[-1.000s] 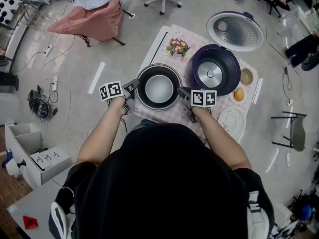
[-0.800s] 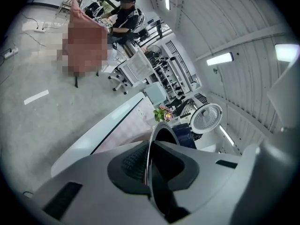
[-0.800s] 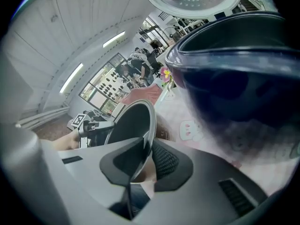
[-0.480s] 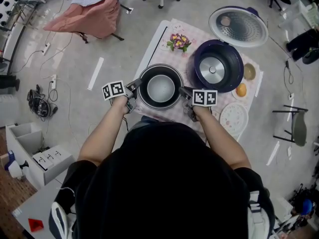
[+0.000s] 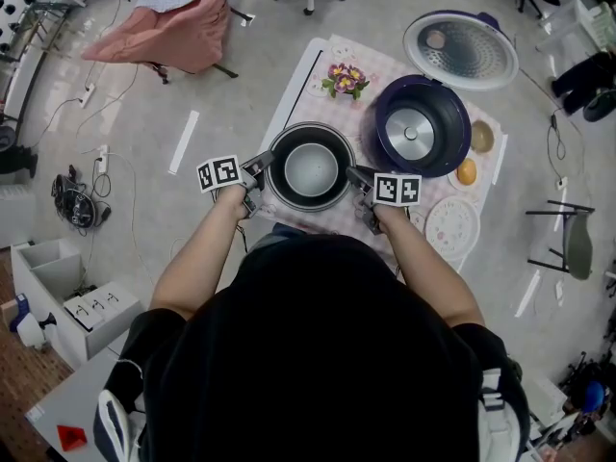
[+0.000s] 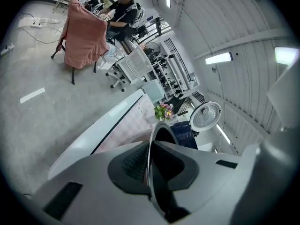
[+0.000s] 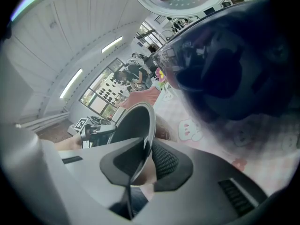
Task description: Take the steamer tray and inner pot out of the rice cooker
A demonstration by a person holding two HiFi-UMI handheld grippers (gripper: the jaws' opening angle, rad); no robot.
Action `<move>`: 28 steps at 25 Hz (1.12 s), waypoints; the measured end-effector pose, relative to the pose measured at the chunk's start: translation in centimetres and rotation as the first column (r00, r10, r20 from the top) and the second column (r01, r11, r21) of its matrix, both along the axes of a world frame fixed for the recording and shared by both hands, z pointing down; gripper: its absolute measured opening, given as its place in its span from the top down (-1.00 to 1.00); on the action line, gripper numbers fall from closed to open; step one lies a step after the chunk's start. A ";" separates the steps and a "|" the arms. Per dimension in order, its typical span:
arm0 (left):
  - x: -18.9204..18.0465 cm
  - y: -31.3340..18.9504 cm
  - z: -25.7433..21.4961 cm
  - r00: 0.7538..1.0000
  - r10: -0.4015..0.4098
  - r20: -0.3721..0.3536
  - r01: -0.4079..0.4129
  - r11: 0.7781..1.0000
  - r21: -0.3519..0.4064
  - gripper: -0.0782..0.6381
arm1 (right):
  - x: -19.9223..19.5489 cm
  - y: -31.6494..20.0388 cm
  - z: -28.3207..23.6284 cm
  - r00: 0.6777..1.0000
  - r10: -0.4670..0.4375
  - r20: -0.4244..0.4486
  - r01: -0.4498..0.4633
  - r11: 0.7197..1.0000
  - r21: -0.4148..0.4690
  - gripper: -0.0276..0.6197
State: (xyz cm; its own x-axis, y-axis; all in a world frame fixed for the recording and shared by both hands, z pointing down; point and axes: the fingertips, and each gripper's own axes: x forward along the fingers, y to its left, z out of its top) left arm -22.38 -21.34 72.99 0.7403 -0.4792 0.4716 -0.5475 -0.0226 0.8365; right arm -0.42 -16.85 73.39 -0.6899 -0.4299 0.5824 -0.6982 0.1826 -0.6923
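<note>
Head view: inner pot (image 5: 311, 169) at table (image 5: 295, 89) front, bare grey bottom showing; resting or just above cloth, couldn't tell. Left gripper (image 5: 261, 166) clamped on pot's left rim, right gripper (image 5: 356, 176) clamped on right rim. Rice cooker (image 5: 452, 154) just right of pot, metal heating plate showing inside, lid (image 5: 460, 51) swung open. Flowers (image 5: 345, 81) behind pot. Small bowl (image 5: 481, 138), orange fruit (image 5: 467, 172), white plate (image 5: 450, 227) beyond cooker.

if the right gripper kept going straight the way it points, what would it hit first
The inner pot: the right gripper has its fingers clamped on the pot's rim, so it would just shove the pot. Beyond the far rim, the left gripper looks roughly in line, though depth is unclear.
</note>
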 end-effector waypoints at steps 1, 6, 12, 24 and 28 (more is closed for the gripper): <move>0.0 0.0 -0.1 1.000 0.002 0.002 -0.002 1.000 0.001 0.65 | 0.0 0.0 -0.1 1.000 -0.002 -0.001 0.002 1.000 0.004 0.71; 0.0 -0.1 0.0 1.000 0.010 0.013 -0.010 1.000 0.015 0.65 | 0.0 -0.1 0.0 1.000 -0.019 -0.020 0.020 0.999 0.034 0.68; -0.1 -0.1 -0.1 0.999 0.020 0.049 -0.022 0.999 0.034 0.64 | 0.2 -0.3 -0.1 0.986 -0.071 -0.149 0.084 0.993 0.086 0.63; -2.6 -3.1 -3.1 0.984 -0.057 0.170 0.032 0.988 0.150 0.38 | 1.1 -1.5 -5.1 0.987 -0.040 -0.153 0.071 0.975 0.208 0.54; -1.4 -4.5 -5.7 0.976 -0.043 0.213 -0.005 0.975 0.220 0.30 | 1.6 -1.7 -8.3 0.987 -0.034 -0.156 0.075 0.960 0.268 0.48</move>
